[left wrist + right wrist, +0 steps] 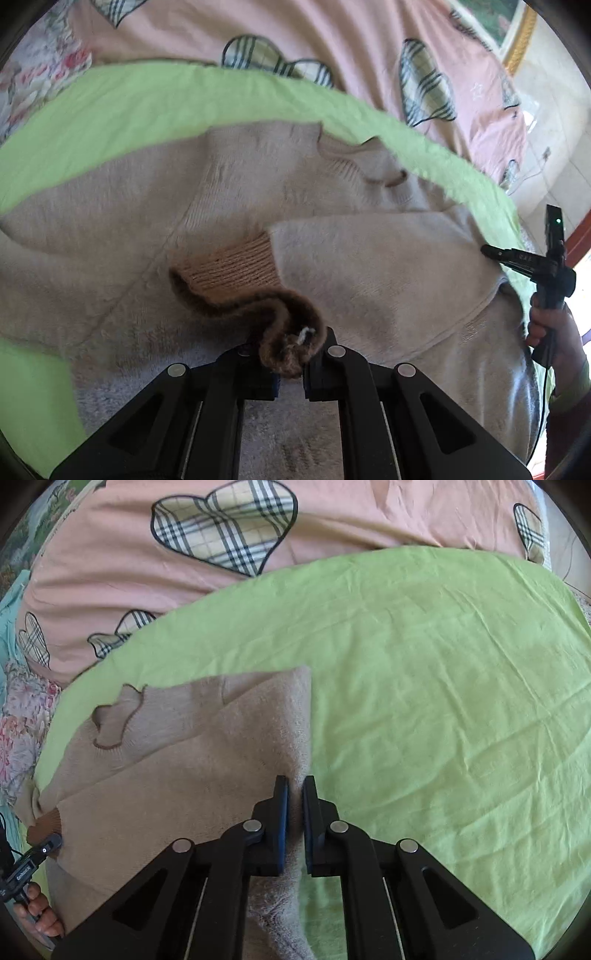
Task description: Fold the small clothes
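Sweater (pixel 240 206), a small beige knit, lies spread on a green sheet (pixel 424 664) over a pink bedcover printed with checked hearts (pixel 225 528); its neckline with the scalloped brown-edged collar (pixel 114 723) points toward that cover. Folding looks early to midway: one sleeve is already laid across the body, its ribbed tan cuff (pixel 236 266) resting near the middle, while the body itself is not yet folded and the hem end remains flat. The left gripper (pixel 290 363) is clamped on the curled dark-brown cuff edge (pixel 284 325), which bunches up between its pads. The right gripper (pixel 295 819) has its jaws drawn together on the sweater's side edge, with a thin strip of knit pinched between the blue pads, right where the fabric meets the sheet. The knit looks soft and fuzzy, a little rumpled, so it will likely sag and drag unless lifted evenly from both grips.
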Available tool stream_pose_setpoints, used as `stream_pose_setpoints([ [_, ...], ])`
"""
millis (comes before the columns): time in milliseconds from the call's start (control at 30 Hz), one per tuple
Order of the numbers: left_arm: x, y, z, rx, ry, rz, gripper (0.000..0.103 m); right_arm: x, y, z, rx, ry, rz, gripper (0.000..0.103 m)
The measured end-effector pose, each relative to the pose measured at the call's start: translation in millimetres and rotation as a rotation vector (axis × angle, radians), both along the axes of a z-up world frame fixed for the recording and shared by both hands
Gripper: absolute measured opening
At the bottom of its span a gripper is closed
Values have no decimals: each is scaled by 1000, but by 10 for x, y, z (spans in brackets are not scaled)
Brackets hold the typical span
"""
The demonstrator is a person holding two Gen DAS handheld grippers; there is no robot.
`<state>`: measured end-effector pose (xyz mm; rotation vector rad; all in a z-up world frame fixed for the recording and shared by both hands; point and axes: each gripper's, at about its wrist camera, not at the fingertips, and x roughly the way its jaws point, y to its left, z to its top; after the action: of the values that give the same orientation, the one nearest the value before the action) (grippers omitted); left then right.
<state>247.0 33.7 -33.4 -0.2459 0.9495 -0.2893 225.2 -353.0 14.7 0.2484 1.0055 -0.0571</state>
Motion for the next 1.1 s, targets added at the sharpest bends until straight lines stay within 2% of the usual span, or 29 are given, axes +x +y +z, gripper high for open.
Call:
stream_pose_setpoints([
  [67,-13,110,0,-46,11,15,9,8,27,-64,-27,10,2,8],
  [167,-102,236,45,-22,6,35,19,-69,1,9,-11,-6,-24,9],
  [267,-268,429,106,-37,3,64,23,-289,36,203,10,-61,-39,14],
  [300,-332,491,132,-42,-3,76,27,-384,90,287,47,-91,-29,22],
  [333,-398,557,155,-47,-10,92,28,-443,142,333,73,-108,-13,36],
  [400,-525,692,192,-57,-20,125,34,-609,344,412,113,-138,38,55],
  [600,-834,1272,256,-98,-32,274,55,-924,949,274,219,-115,167,55],
  [767,-943,1886,329,-150,-75,402,66,-1087,1225,129,265,-83,205,55],
  [833,-944,2128,316,-195,-84,456,68,-1133,1298,97,271,-70,214,55],
  [900,-931,2433,259,-279,-81,523,68,-1178,1366,78,270,-61,223,55],
  [1033,-925,2950,136,-504,-98,653,69,-1219,1438,32,274,-42,237,55],
  [1100,-882,3114,92,-588,-116,682,70,-1228,1461,-15,276,-29,233,55],
])
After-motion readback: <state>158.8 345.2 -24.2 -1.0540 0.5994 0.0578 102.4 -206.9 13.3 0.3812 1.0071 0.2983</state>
